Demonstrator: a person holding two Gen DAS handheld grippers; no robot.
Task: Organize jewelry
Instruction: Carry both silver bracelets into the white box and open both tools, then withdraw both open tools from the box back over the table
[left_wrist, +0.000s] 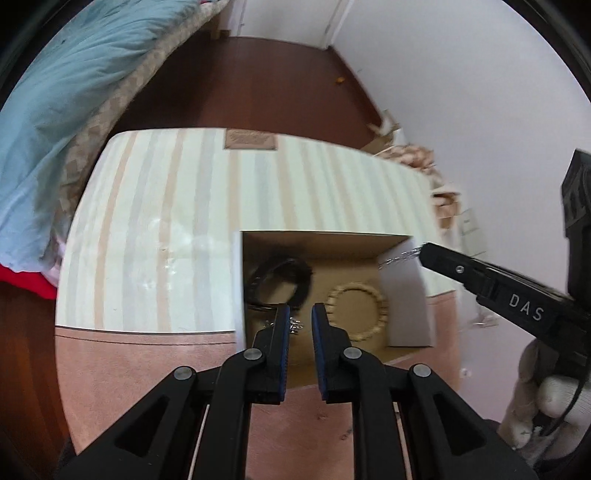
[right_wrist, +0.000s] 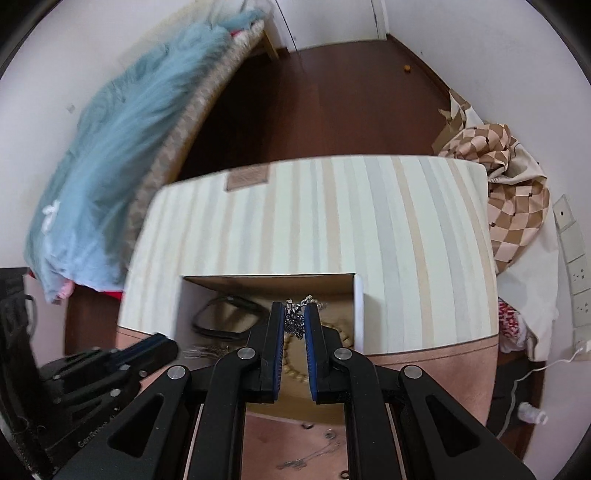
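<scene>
Box (left_wrist: 406, 295) on table (left_wrist: 147, 221) (bed (left_wrist: 55, 110) left) holds bracelets (left_wrist: 356, 314)

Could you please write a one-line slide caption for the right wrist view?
Right hand-held gripper carries a silver chain over the open cardboard box on the striped table.
</scene>
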